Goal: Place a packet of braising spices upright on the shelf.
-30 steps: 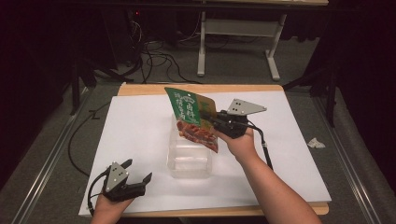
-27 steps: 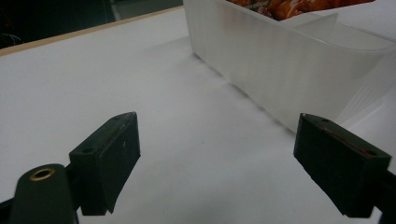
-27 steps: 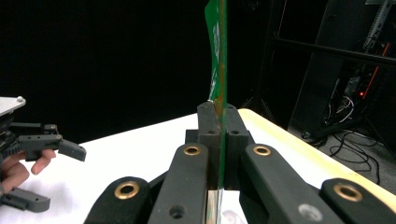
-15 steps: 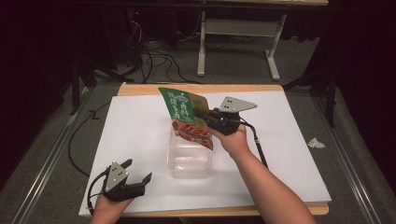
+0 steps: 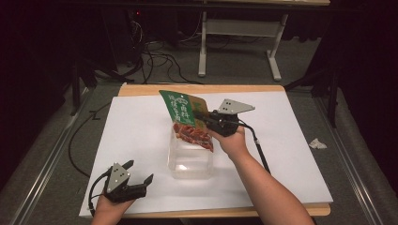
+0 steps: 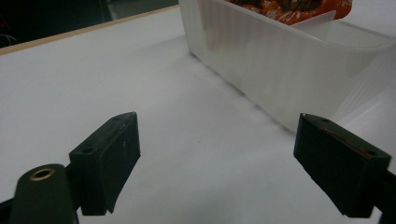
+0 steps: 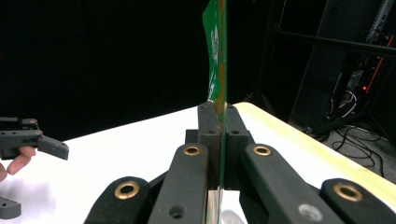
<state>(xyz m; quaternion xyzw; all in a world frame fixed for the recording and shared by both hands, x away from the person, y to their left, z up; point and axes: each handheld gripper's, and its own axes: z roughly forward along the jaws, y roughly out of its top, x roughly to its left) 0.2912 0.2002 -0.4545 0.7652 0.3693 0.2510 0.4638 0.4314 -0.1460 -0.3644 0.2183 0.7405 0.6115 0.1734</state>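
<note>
We see a wooden table w/ a big white sheet covering most of its top. On the sheet, approx. centre, sits a clear plastic container. Left gripper rests on the sheet's near left corner, well apart from the container.

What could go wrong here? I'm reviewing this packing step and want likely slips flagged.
1. The right hand-held gripper pinches the snack bag only along one thin edge, so the bag could swing or slip.
2. The bag hangs tilted, its lower end just entering the clear container; it may catch the rim and nudge the light box.
3. The left hand-held gripper stands open beside the container and is not steadying it.
</note>
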